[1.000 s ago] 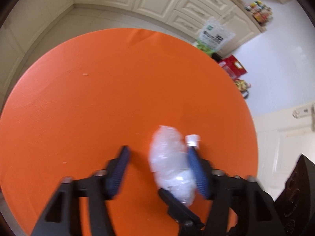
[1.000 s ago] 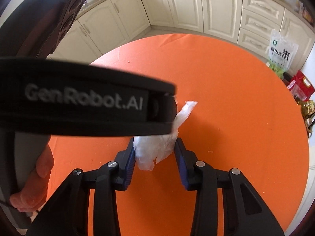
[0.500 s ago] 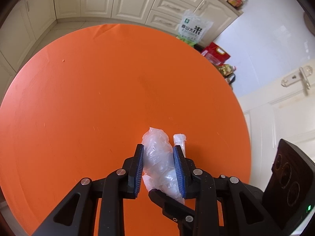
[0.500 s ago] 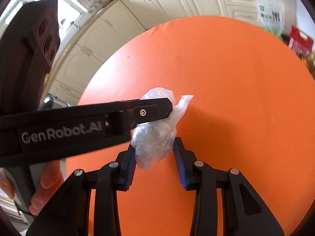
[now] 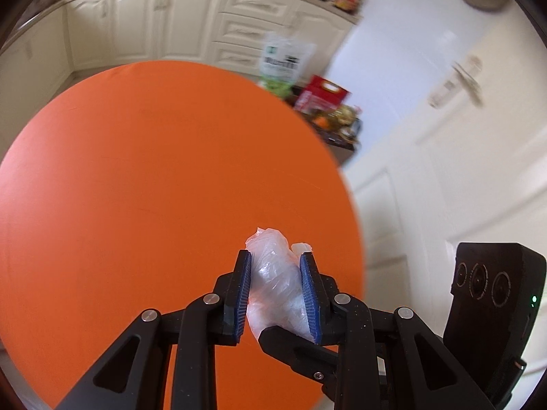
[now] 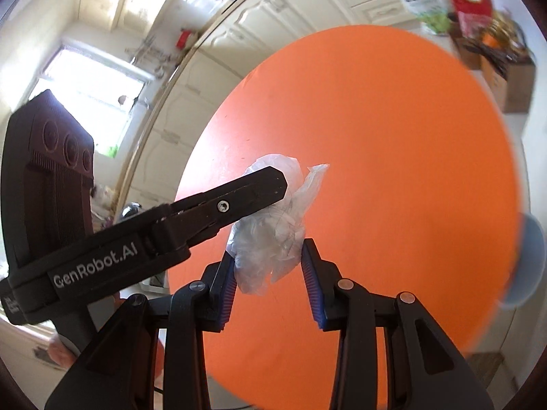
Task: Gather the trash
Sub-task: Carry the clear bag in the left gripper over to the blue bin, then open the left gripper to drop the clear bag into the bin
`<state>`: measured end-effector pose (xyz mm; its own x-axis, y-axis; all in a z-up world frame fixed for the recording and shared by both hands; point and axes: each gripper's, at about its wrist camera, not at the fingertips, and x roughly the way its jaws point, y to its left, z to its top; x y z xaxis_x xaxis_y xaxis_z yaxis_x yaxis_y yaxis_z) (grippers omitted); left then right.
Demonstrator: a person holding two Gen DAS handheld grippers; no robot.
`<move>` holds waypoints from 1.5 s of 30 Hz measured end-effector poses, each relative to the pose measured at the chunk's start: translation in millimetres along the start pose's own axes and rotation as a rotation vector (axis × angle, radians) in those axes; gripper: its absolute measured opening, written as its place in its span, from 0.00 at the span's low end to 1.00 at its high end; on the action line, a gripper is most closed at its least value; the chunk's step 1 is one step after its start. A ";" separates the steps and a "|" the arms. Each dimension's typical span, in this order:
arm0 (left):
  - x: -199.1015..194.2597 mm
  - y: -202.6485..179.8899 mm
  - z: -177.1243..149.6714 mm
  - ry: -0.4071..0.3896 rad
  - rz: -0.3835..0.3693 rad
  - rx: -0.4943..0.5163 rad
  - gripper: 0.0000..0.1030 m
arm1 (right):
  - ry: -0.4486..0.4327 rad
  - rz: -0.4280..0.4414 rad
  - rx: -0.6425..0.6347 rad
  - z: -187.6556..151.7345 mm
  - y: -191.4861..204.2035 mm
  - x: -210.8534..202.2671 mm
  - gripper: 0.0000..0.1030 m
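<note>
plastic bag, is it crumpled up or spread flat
Crumpled. The plastic bag is a wrinkled wad pinched between the blue pads of the left tongs, and the right tongs grip it too, above the orange table.

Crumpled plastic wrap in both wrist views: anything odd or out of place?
One oddity: both the left gripper and right gripper pinch the same crumpled plastic wrap above the orange table. Nothing looks spilled or damaged.

Above the round table (image 5: 136, 171), a crumpled plastic bag (image 5: 273, 283) sits between the fingers of both the left gripper (image 5: 276, 294) and the right gripper (image 6: 268, 273), while beyond the table's far edge what looks like a printed sack (image 5: 283, 61) leans against the cabinets (image 5: 154, 17).
</note>
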<state>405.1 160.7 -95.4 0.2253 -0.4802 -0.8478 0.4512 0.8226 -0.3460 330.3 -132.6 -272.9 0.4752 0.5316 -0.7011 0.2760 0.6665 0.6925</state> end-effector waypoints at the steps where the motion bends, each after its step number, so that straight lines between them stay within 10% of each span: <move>1: 0.4 -10.8 -8.6 0.004 -0.013 0.014 0.24 | -0.017 -0.004 0.013 -9.3 -1.5 -13.8 0.35; 15: 132.9 -211.9 -55.9 0.201 -0.172 0.320 0.24 | -0.169 -0.175 0.324 -95.3 -160.0 -198.8 0.35; 33: 365.8 -310.3 -28.6 0.434 -0.079 0.311 0.36 | -0.094 -0.189 0.549 -94.5 -301.9 -177.9 0.38; 36: 390.4 -303.2 -17.3 0.423 -0.016 0.313 0.45 | -0.099 -0.196 0.558 -86.2 -316.8 -177.6 0.47; 39: 409.6 -307.9 -10.3 0.413 0.049 0.317 0.45 | -0.117 -0.218 0.581 -85.2 -330.6 -174.0 0.85; 45: 428.6 -303.9 -9.4 0.446 0.043 0.295 0.49 | -0.124 -0.195 0.599 -92.5 -335.9 -174.6 0.85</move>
<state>356.4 -292.2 -357.5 -0.1112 -0.2193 -0.9693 0.6873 0.6875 -0.2344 77.4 -400.9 -398.8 0.4526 0.3415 -0.8237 0.7692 0.3178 0.5544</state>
